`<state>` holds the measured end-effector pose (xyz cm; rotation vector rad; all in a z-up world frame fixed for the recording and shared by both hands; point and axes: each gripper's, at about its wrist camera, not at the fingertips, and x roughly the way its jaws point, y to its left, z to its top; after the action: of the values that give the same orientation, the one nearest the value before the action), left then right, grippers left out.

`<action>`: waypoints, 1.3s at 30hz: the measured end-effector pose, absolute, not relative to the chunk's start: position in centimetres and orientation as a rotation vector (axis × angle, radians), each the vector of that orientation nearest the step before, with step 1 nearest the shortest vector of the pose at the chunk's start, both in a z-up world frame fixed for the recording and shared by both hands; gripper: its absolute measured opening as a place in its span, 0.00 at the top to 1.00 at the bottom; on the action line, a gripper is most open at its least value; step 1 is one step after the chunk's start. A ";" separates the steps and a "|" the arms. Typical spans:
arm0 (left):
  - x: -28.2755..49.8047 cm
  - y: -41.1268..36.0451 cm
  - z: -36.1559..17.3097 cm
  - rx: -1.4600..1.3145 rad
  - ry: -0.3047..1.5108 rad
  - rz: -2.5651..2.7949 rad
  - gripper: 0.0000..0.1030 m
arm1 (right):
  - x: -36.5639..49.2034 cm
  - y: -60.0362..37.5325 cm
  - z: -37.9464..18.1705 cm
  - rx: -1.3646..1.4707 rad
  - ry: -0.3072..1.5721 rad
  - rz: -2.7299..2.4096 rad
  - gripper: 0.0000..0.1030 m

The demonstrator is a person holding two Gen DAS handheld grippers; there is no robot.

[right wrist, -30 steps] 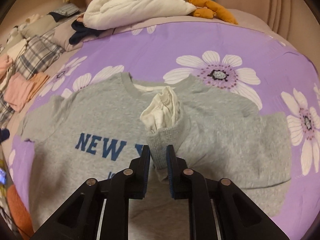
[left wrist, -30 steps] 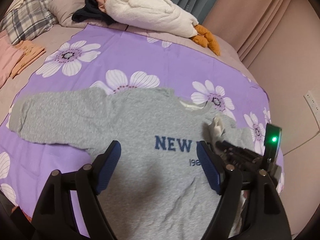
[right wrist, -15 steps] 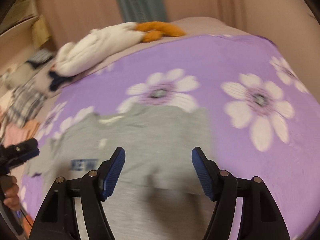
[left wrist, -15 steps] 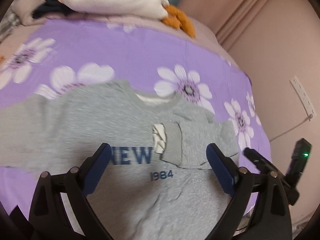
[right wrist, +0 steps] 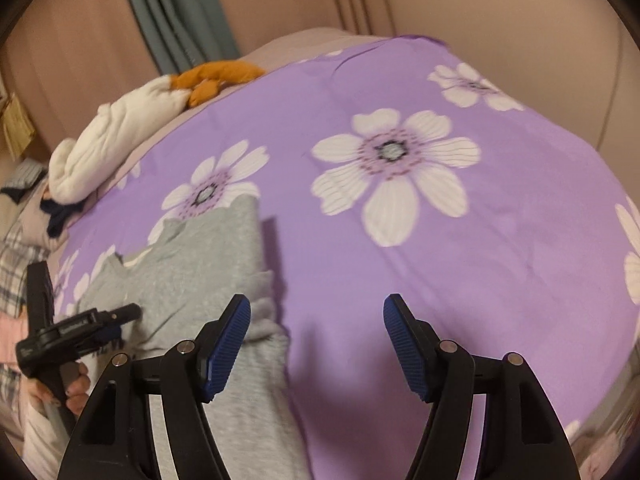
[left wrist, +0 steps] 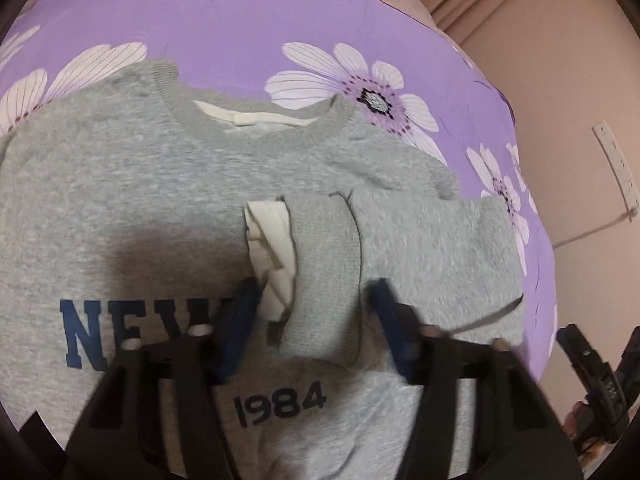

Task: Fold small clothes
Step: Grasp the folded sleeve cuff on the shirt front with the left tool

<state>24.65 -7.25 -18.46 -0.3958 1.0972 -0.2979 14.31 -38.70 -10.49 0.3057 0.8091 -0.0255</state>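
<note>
1. You are holding the left gripper (left wrist: 312, 320) just above the chest of the grey sweatshirt (left wrist: 120, 208), which is lying flat on the purple flowered bedspread (left wrist: 248, 12) straight ahead of and below that gripper.
2. The folded-in sleeve (left wrist: 432, 248) is lying crosswise in front of your left jaws, its long axis running from the shoulder on their right side to the ribbed cuff (left wrist: 324, 280) between the two blue pads.
3. The left jaws have just been closing; the cuff is sitting between them, but motion blur is keeping you from telling whether the pads are pressing it yet, so treat it as not gripped.
4. Your right gripper (right wrist: 316, 344) is standing released and empty, aiming mostly at bare bedspread; only the sweatshirt's edge (right wrist: 224, 264) is lying by its left pad, the rest off to that side.
5. So the left hand is the nearer one to the sleeve by far.
6. The sweatshirt is looking soft, thick and marled grey, with navy "NEW" and "1984" lettering, a ribbed collar (left wrist: 256, 132), and a white inner cuff (left wrist: 272, 256) poking out past the grey one.
</note>
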 end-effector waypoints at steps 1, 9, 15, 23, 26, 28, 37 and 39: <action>24.6 -7.6 -18.5 -0.375 1.098 -0.304 0.62 | 13.8 -39.1 -10.4 0.315 0.802 -0.033 0.33; 23.5 -9.0 -16.9 -0.267 1.011 -0.286 0.78 | 9.3 -40.4 -8.6 0.296 0.736 -0.073 0.33; 23.2 -8.9 -15.2 -0.256 0.974 -0.276 0.78 | 5.6 -40.2 -7.5 0.270 0.712 -0.078 0.33; 22.6 -7.6 -13.3 -0.266 0.935 -0.253 0.78 | 2.1 -38.3 -6.5 0.224 0.706 -0.036 0.33; 22.4 -7.3 -13.1 -0.261 0.939 -0.250 0.78 | 0.9 -37.2 -5.8 0.197 0.688 -0.013 0.33; 22.4 -7.1 -13.0 -0.260 0.933 -0.246 0.78 | 0.0 -36.8 -5.4 0.198 0.679 0.002 0.33; 21.9 -6.4 -13.0 -0.260 0.923 -0.245 0.78 | -2.3 -33.8 -4.4 0.167 0.654 0.090 0.33; 21.8 -6.3 -13.0 -0.262 0.925 -0.245 0.78 | -2.3 -33.2 -4.2 0.161 0.648 0.097 0.33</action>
<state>21.80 -6.27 -12.95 -0.2624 0.9252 -0.2447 -2.29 -33.24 -4.24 0.1608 0.6480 0.0974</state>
